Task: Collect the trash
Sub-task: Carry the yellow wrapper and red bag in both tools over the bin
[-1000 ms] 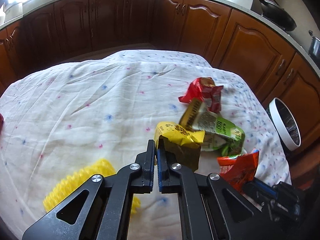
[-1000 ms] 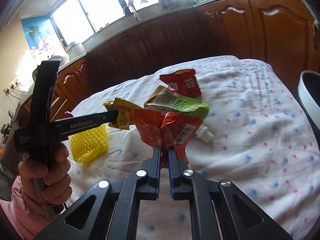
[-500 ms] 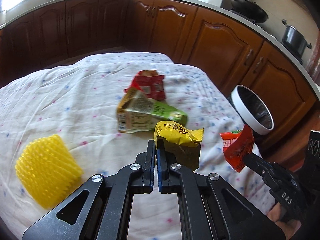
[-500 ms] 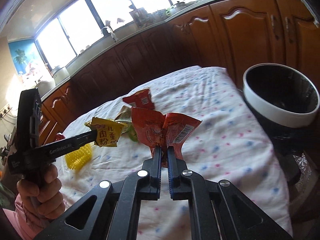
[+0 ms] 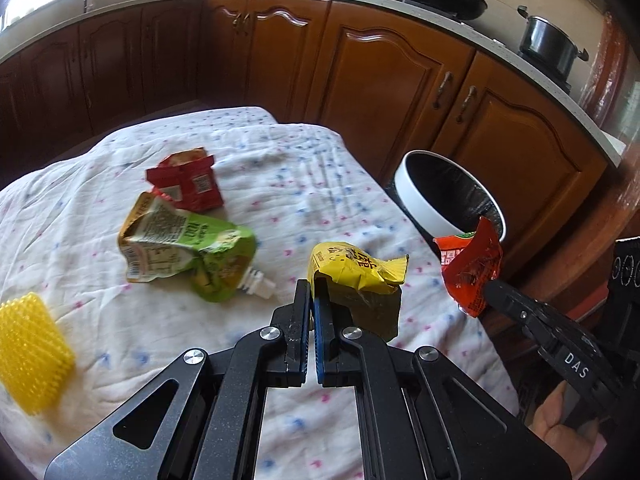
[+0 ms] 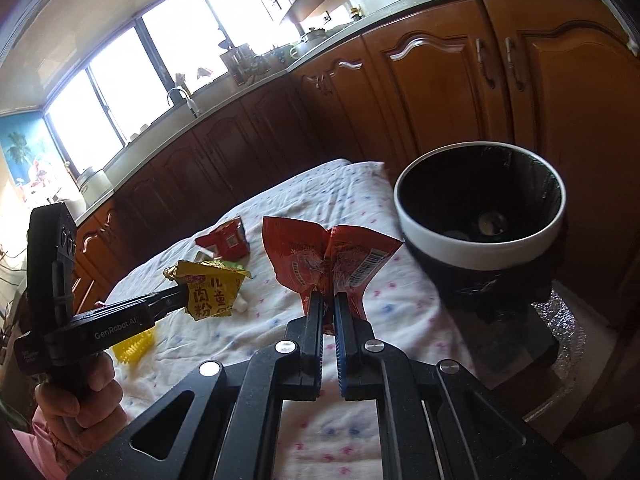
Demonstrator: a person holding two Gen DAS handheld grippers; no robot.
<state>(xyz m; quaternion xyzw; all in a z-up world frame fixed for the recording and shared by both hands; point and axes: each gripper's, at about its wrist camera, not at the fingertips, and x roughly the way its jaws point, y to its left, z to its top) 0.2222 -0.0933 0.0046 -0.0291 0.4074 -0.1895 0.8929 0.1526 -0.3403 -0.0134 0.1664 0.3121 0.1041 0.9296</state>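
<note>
My left gripper (image 5: 311,286) is shut on a crumpled yellow wrapper (image 5: 356,270), held above the cloth-covered table (image 5: 280,184). My right gripper (image 6: 328,298) is shut on an orange-red wrapper (image 6: 332,258), seen in the left wrist view as the orange-red wrapper (image 5: 472,268) near the bin. The yellow wrapper (image 6: 212,288) and left gripper (image 6: 182,298) show at left in the right wrist view. The bin (image 6: 476,244), white-rimmed with a black liner, stands just right of the table; the bin (image 5: 424,196) is beyond the table's right edge. A green pouch (image 5: 188,248) and a red wrapper (image 5: 184,186) lie on the table.
A yellow ribbed sponge (image 5: 30,364) lies at the table's left. Brown kitchen cabinets (image 5: 380,76) run behind the table and bin, with a pot (image 5: 550,44) and pan on the counter. A hand (image 6: 76,392) in a pink sleeve holds the left gripper.
Both grippers have swung right with their wrappers toward the bin. The bin has grown larger and moved toward the middle of both views; the sponge and pouch have slid left.
</note>
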